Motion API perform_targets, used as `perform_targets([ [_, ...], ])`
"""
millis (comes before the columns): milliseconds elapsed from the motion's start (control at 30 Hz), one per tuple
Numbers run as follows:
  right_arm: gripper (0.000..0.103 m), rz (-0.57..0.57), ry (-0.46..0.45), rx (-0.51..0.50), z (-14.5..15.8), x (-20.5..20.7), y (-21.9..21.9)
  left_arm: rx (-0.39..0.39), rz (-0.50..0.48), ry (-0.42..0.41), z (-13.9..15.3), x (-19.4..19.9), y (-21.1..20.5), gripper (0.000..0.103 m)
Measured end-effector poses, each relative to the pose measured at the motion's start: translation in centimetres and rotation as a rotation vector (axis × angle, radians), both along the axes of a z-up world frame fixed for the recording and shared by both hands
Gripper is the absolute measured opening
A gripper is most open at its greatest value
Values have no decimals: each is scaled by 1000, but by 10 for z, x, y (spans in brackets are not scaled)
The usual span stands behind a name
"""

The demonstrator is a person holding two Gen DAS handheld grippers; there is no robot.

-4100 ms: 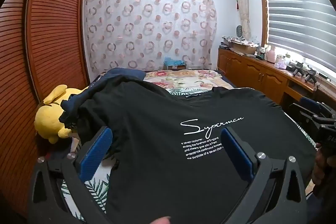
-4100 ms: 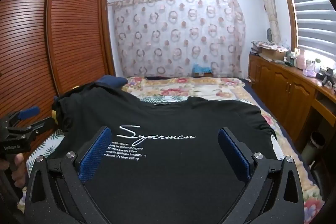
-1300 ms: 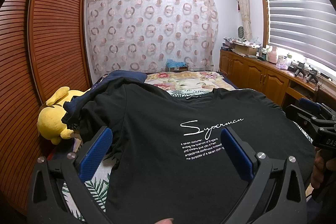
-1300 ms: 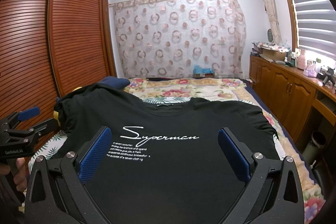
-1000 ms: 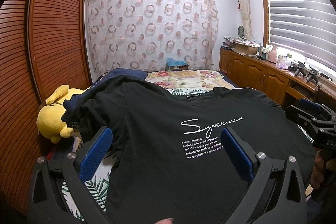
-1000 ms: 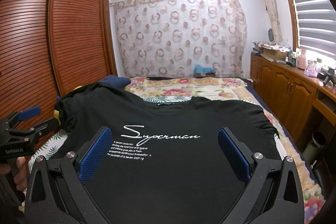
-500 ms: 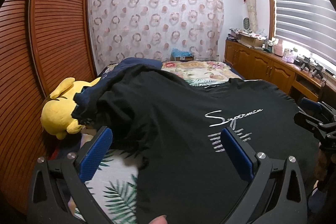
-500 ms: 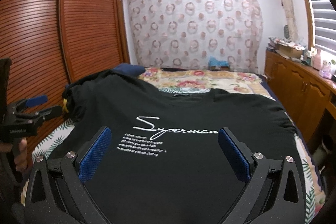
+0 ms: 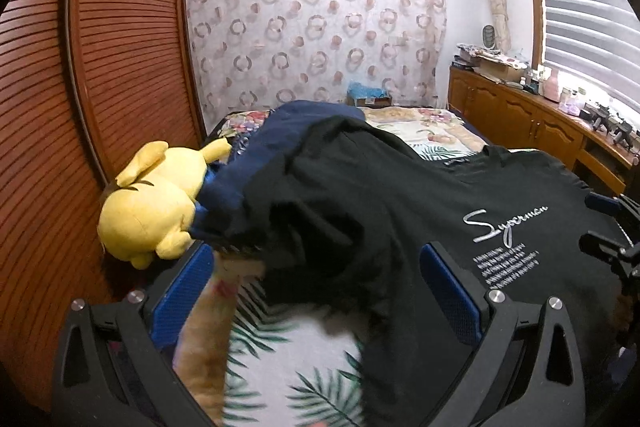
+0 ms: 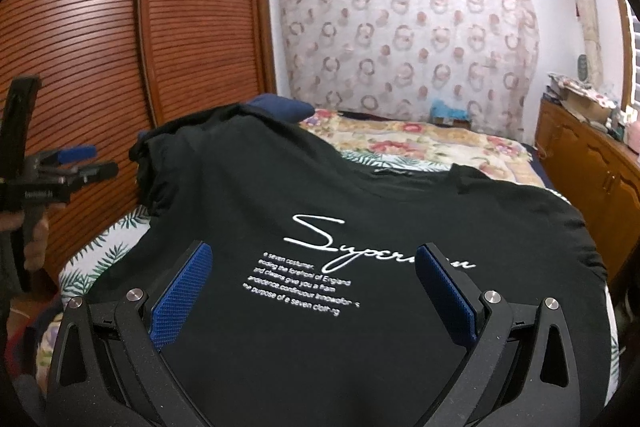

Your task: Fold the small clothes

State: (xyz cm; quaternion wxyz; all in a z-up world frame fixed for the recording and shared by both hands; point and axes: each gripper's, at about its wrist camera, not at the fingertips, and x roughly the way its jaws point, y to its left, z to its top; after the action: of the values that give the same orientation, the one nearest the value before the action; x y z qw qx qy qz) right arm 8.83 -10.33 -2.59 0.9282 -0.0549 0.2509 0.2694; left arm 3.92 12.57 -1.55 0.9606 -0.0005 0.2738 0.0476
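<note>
Black T-shirt with white "Superman" script is seen spread front-up across the foot of a bed, filling the centre and lower half of the right wrist view. Compared with a second ago, the left wrist view has been swung toward 9 o'clock: the shirt's left sleeve, bunched over a navy garment, is now framed between the blue pads, where the printed chest was framed before. A yellow plush toy is seen at 9 o'clock against the louvred wardrobe door. This shift is judged to mean that the sleeve side is being lined up for the first fold, none of which appears done yet.

The left gripper is held low over the leaf-print sheet at the shirt's edge, its jaws spread wide and nothing clamped; a blurred orange-tan shape at 7 o'clock cannot be identified. The right gripper is held level above the lower chest of the shirt, pointing toward 12 o'clock, its jaws likewise wide apart and empty. In the right wrist view the other gripper is seen at 9 o'clock, gripped in a hand beside the wardrobe.
</note>
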Motion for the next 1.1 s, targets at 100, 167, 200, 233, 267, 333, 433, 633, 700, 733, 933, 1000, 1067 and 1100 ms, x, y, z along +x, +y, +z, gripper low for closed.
perform_targets([
  [100, 103, 15, 12, -7, -3, 6, 6, 4, -14, -1, 5, 10, 11, 92],
  [167, 103, 20, 18, -16, -4, 10, 10, -2, -25, 8, 6, 19, 19, 82],
  [200, 103, 21, 22, -19, -4, 12, 12, -17, -38, 16, 7, 25, 24, 75],
  [233, 103, 22, 22, -18, -4, 12, 14, -29, -44, 24, 6, 31, 28, 70],
  [267, 103, 24, 23, -17, -5, 13, 15, -32, -40, 42, 4, 38, 32, 62],
  [333, 103, 30, 28, -21, -6, 15, 17, -21, -36, 70, 1, 48, 38, 52],
  [433, 103, 40, 29, -31, -8, 17, 22, -14, -31, 107, -6, 62, 45, 43],
  [633, 103, 59, 46, -37, -13, 19, 26, -23, -51, 133, -10, 71, 49, 12],
  [700, 103, 61, 49, -36, -15, 18, 27, -15, -61, 119, -3, 69, 43, 6],
  [733, 103, 62, 51, -34, -16, 17, 26, -6, -64, 109, 0, 69, 41, 6],
  [933, 103, 46, 61, -10, -18, 15, 15, 33, -92, 55, 30, 62, 25, 5],
  [1000, 103, 38, 63, -3, -18, 16, 12, 33, -99, 47, 37, 63, 21, 5],
  [1067, 103, 30, 63, 3, -18, 17, 7, 28, -117, 39, 46, 64, 14, 5],
  [1100, 103, 25, 62, 6, -18, 16, 4, 24, -128, 34, 49, 64, 9, 5],
])
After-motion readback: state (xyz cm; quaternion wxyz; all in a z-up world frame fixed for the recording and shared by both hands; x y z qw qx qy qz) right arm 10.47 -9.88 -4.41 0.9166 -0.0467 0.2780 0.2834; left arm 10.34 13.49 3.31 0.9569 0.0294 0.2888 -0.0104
